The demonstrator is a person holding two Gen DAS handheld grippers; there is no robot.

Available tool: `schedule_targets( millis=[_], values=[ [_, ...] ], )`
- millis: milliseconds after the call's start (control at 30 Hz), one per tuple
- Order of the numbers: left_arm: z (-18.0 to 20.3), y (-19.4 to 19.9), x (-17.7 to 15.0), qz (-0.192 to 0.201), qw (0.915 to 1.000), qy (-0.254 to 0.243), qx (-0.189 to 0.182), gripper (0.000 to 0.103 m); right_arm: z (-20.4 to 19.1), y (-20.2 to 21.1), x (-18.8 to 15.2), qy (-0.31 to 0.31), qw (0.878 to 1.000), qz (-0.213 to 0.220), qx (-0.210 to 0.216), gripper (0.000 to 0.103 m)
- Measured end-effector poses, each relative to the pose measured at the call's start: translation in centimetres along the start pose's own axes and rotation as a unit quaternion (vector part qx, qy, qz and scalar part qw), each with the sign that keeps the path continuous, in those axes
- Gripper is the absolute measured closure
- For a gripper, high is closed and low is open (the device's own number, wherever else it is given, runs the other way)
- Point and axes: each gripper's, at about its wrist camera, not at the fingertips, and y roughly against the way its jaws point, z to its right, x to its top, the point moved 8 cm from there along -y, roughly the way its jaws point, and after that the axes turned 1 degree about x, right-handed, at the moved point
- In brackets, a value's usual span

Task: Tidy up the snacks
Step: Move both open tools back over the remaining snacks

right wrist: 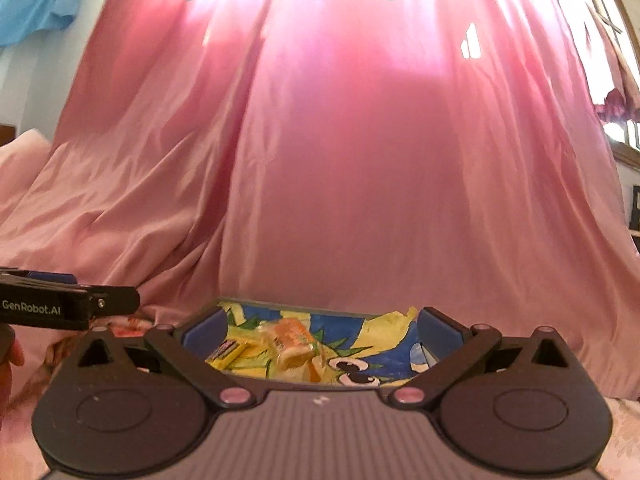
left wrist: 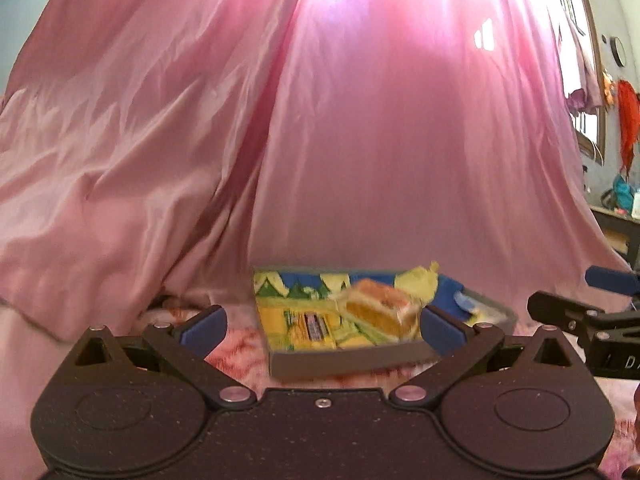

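A shallow grey tray (left wrist: 344,360) with a yellow, blue and green cartoon lining lies on the pink patterned bedcover. In it rests a clear-wrapped orange and cream cake snack (left wrist: 380,306), with a yellow snack packet (left wrist: 314,326) flat beside it. My left gripper (left wrist: 320,326) is open, short of the tray's near wall, with nothing between its blue pads. The same tray (right wrist: 280,308) sits in the right wrist view, with the wrapped snack (right wrist: 290,340) and yellow packet (right wrist: 230,350) inside. My right gripper (right wrist: 320,330) hovers open over the tray's near part, gripping nothing.
A pink curtain (left wrist: 360,140) hangs right behind the tray and drapes onto the bed. The right gripper's body (left wrist: 588,320) shows at the right edge of the left view; the left gripper's finger (right wrist: 68,304) shows at the left of the right view. A shelf with clutter (left wrist: 620,208) stands far right.
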Motion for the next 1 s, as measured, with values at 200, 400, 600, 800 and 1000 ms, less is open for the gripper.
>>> schedule_targets(
  millis=[200, 400, 600, 800, 1000],
  values=[
    [-0.2, 2.1, -3.0, -0.018, 0.9995, -0.023, -0.01, 0.001, -1.1, 2.2, -2.2, 0.011, 1.0, -0.015, 0.014, 0.0],
    [-0.6, 3.6, -6.3, -0.043, 0.998, -0.043, -0.019, 0.001, -2.4, 4.6, -5.6, 0.012, 0.999, -0.038, 0.02, 0.0],
    [-0.9, 3.8, -9.6, -0.087, 0.9934, -0.071, -0.025, 0.001, -3.7, 5.7, -8.1, 0.017, 0.998, -0.057, 0.026, 0.0],
    [-1.9, 4.1, -12.3, -0.12, 0.9892, -0.082, -0.02, 0.001, -5.2, 6.1, -11.5, 0.0, 0.994, -0.11, 0.025, 0.0],
    [-3.3, 4.6, -14.1, -0.142, 0.9871, -0.074, -0.003, 0.001, -6.7, 6.7, -15.2, -0.019, 0.987, -0.16, 0.018, 0.0]
  ],
)
